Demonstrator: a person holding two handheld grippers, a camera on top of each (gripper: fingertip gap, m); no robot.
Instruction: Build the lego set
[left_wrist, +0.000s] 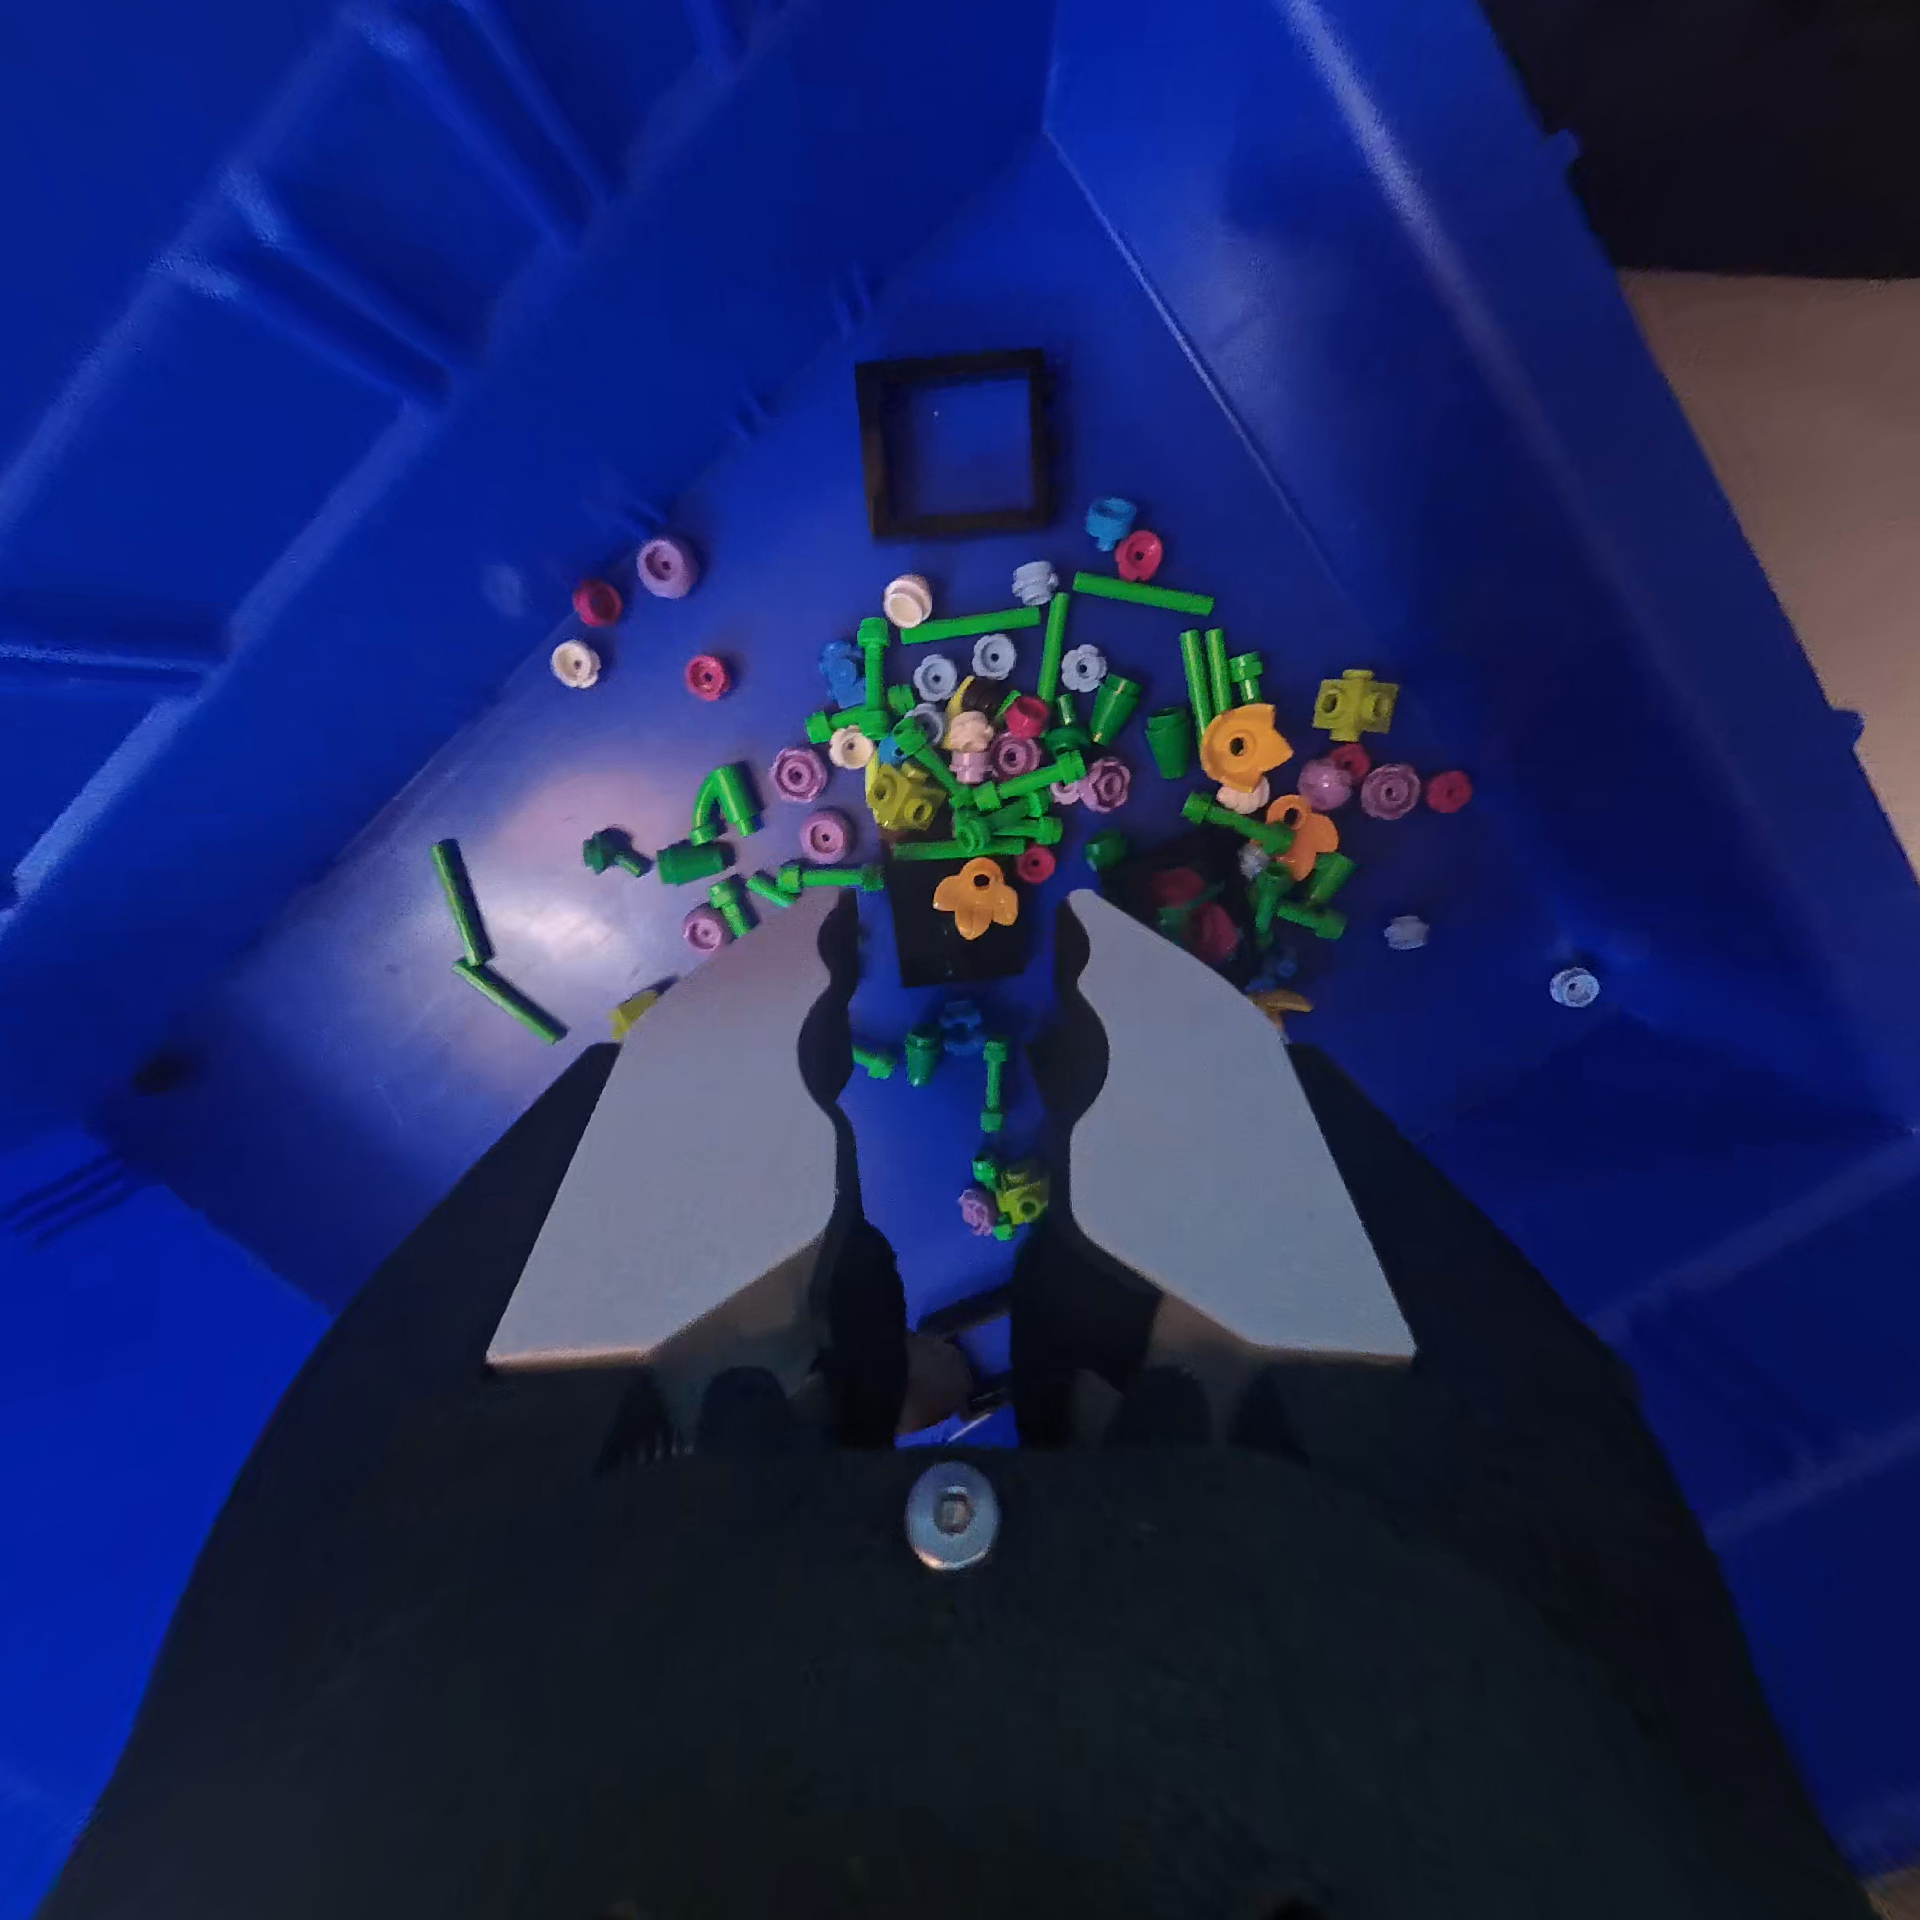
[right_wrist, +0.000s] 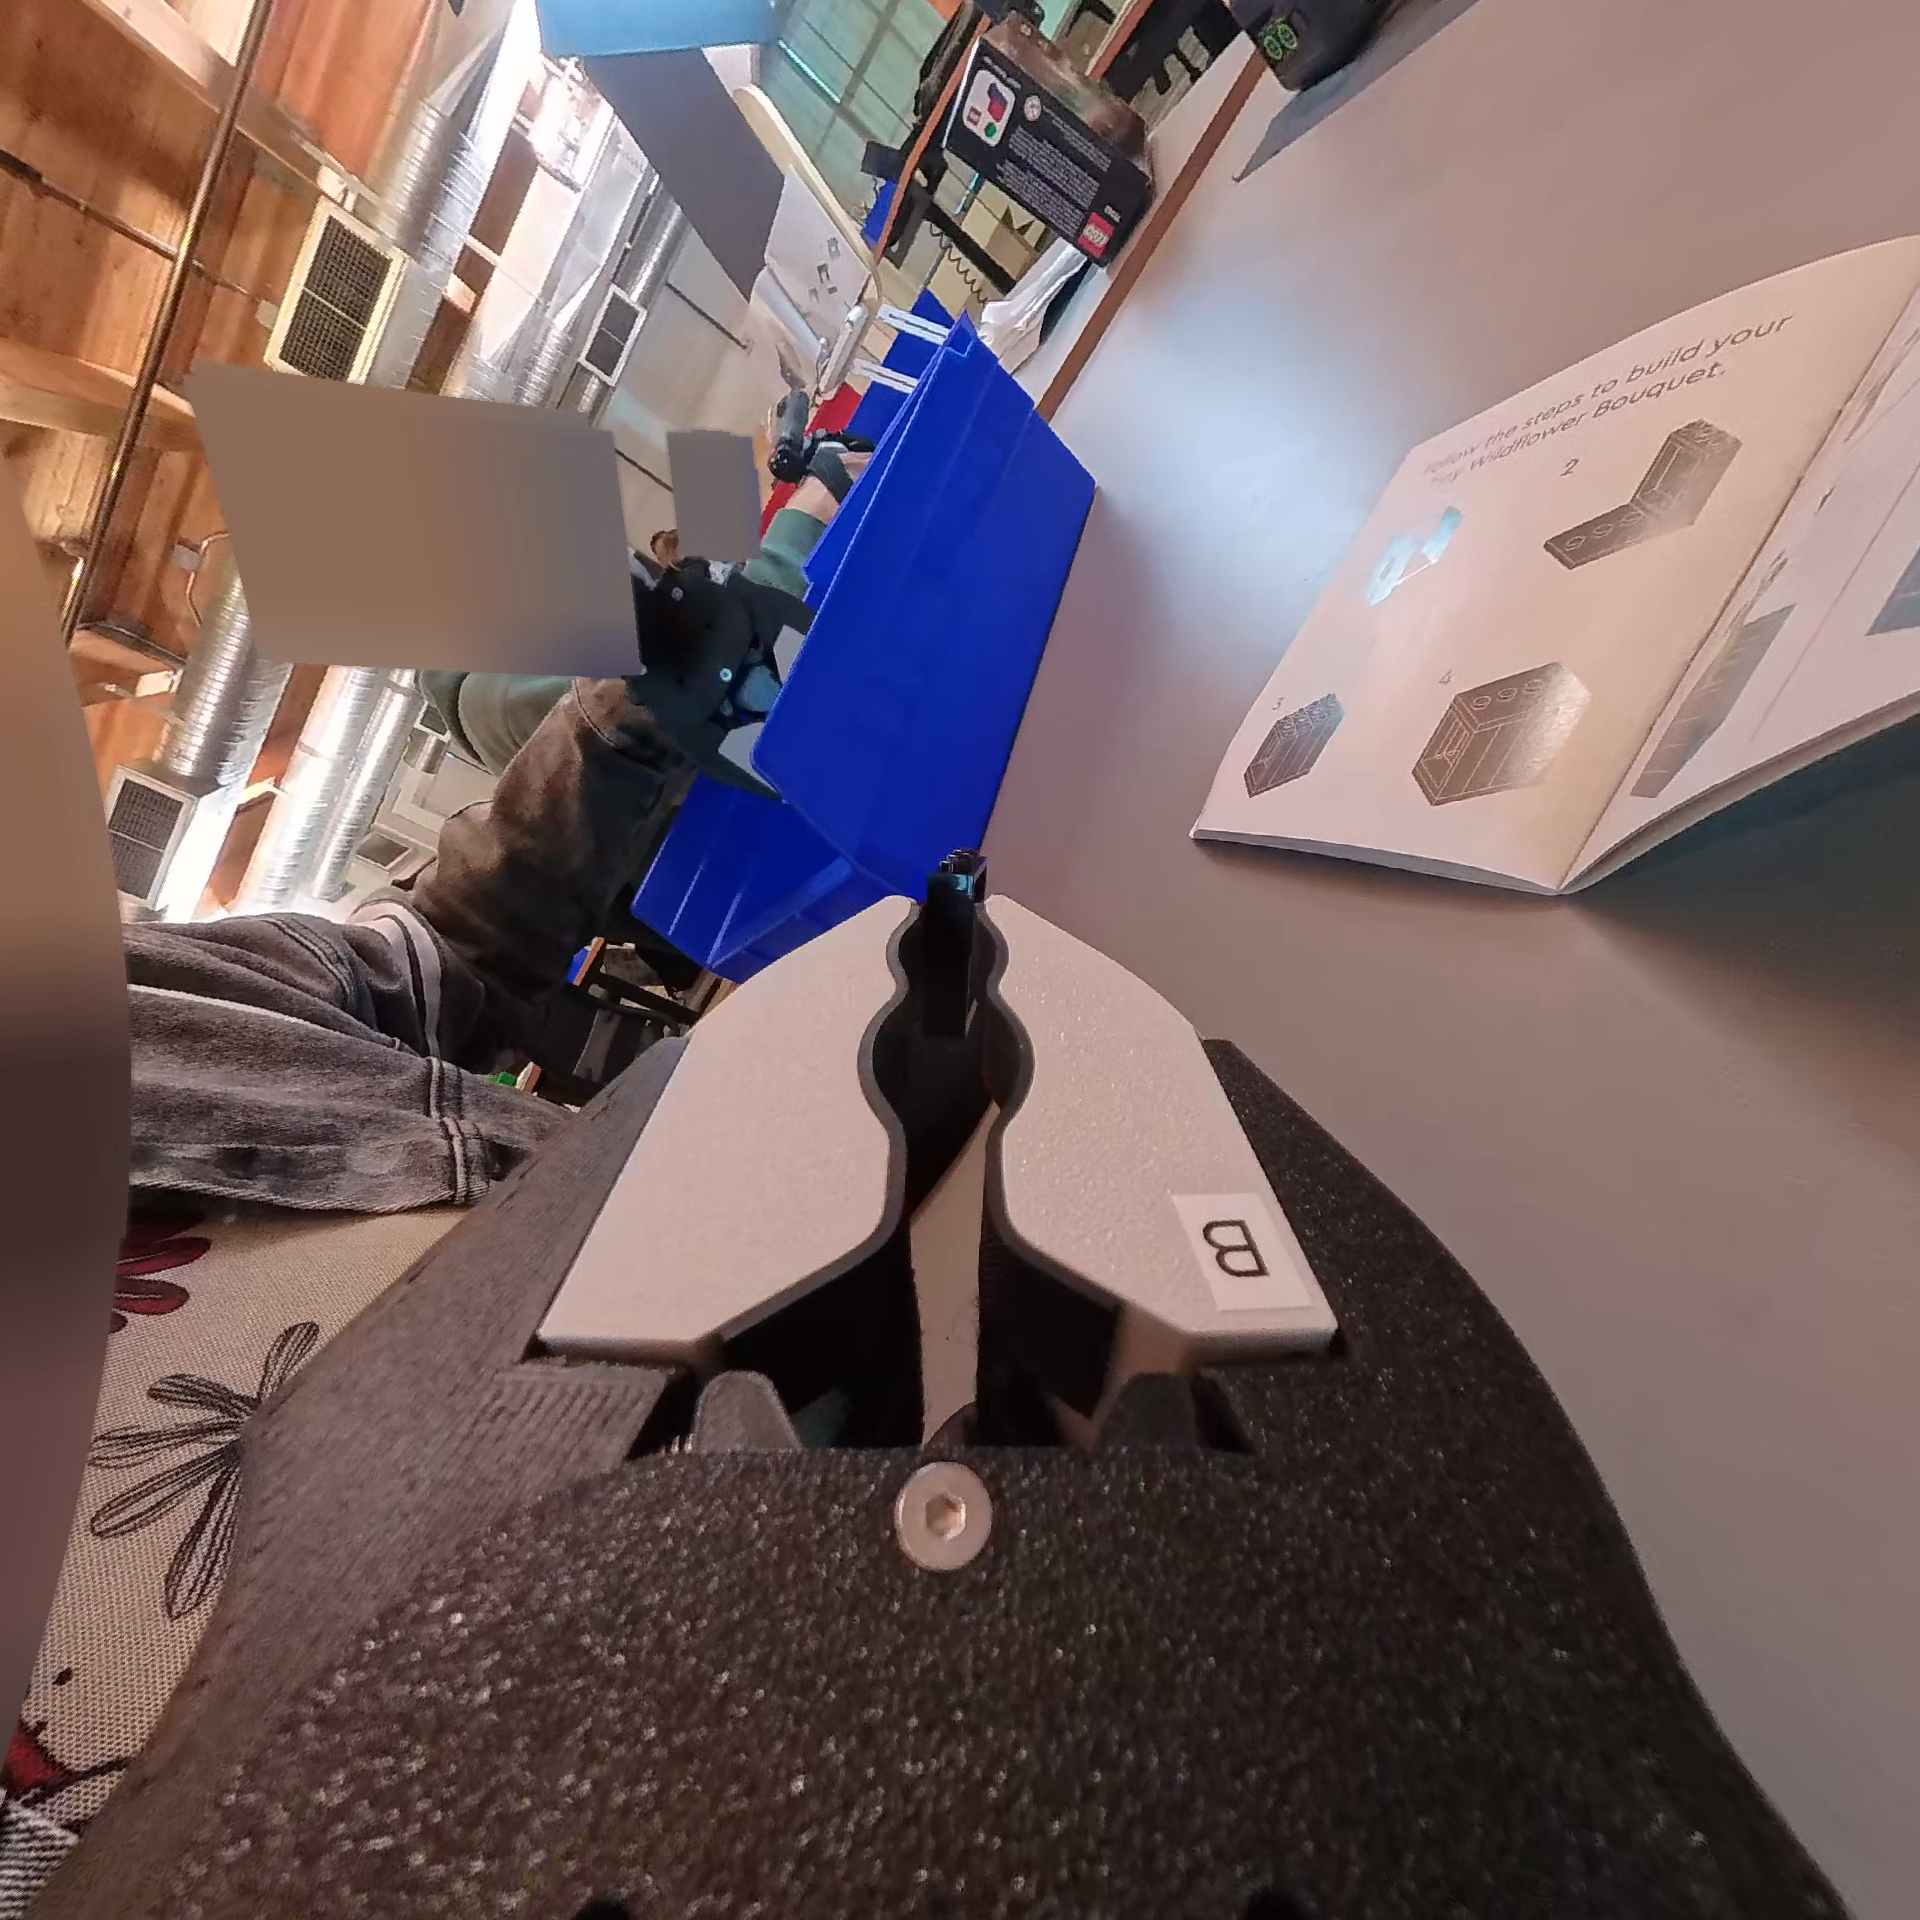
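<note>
In the left wrist view my left gripper (left_wrist: 956, 914) is open inside a blue bin (left_wrist: 1403, 520), just above its floor. Between and ahead of its tips lies a black flat piece (left_wrist: 956, 951) with an orange flower piece (left_wrist: 975, 894) on it. Beyond is a heap of small green stems (left_wrist: 971, 625), pink, blue and white round pieces, and a black square frame (left_wrist: 956, 442). In the right wrist view my right gripper (right_wrist: 951, 914) is shut on a black lego piece (right_wrist: 951, 961), held over the grey table (right_wrist: 1455, 1143), rolled sideways.
The open instruction booklet (right_wrist: 1558, 644) lies on the table at right. The blue bin (right_wrist: 935, 623) stands ahead, with the other gripper (right_wrist: 717, 665) and a person's arm reaching into it. A black set box (right_wrist: 1049, 156) stands at the far end. Bin walls (left_wrist: 312, 416) close around the left gripper. The left gripper's tips are roughly 30 cm from the right gripper's.
</note>
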